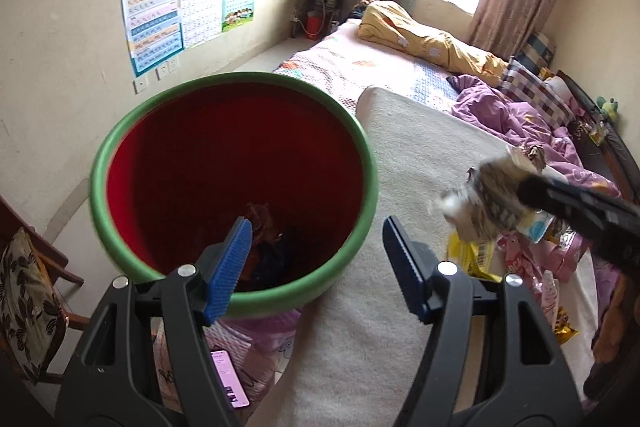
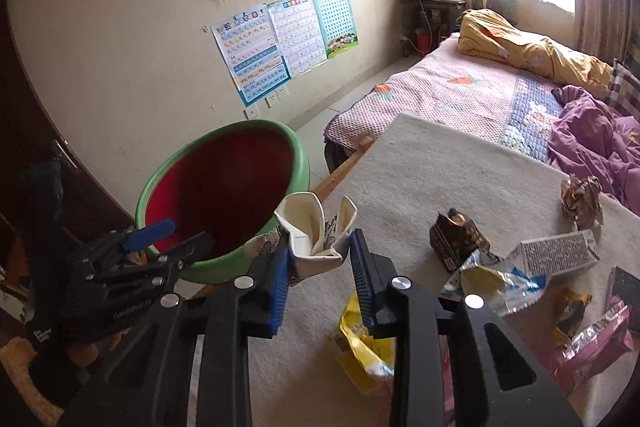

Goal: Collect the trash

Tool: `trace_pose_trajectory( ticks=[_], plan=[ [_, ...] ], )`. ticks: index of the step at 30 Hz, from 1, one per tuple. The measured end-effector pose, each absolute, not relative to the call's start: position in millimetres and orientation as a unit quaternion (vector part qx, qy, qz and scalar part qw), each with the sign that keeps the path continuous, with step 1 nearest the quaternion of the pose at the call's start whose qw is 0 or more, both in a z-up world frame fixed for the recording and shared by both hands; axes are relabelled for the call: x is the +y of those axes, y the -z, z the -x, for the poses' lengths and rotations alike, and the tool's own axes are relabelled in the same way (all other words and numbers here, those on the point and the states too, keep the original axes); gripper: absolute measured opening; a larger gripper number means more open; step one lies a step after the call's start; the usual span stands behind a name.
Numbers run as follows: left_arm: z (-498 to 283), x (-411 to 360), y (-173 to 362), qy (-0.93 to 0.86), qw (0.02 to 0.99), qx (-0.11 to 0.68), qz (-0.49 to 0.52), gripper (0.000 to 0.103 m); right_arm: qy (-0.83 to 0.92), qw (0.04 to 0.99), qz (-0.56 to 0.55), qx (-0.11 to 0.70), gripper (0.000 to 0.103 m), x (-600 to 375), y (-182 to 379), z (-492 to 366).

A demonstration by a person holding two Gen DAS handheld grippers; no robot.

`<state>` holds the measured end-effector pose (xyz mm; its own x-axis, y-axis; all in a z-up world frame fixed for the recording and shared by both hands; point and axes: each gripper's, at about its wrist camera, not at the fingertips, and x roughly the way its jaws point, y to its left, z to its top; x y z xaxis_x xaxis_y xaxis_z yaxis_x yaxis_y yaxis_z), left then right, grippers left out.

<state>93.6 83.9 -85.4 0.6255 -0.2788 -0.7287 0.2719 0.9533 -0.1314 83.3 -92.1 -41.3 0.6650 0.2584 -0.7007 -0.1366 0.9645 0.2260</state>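
Cream blanket [image 2: 420,179] covers the bed; a green-rimmed red bin [image 2: 224,195] sits at its edge. Right tongs [image 2: 318,259] pinch a folded white wrapper [image 2: 312,231] just short of the bin; released early, it would likely miss. Left tongs [image 1: 316,259] gape empty over the bin. Beyond it, more wrappers [image 2: 556,255], then posters [image 2: 280,39] and a window.

Right claw [image 2: 320,259] pinches crumpled carton [image 2: 316,231]; bin [image 2: 224,203] beyond.
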Motion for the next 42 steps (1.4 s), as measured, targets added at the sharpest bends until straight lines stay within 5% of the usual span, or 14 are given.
trace_pose_trajectory(
  ticks=[10,15,32,42],
  plan=[
    [-71,137,86,0.081,0.91,0.406,0.026,0.065,-0.182,0.891,-0.033,0.414,0.03,-7,55,-168],
    [-71,154,85,0.059,0.912,0.404,0.038,0.065,-0.21,0.874,-0.06,0.434,0.058,9,71,-180],
    [-108,148,76,0.083,0.912,0.4,0.032,0.065,-0.185,0.88,-0.093,0.427,0.065,-37,53,-142],
    [-85,44,94,0.233,0.865,0.445,-0.002,0.07,-0.06,0.898,-0.083,0.427,0.067,-148,51,-77]
  ],
)
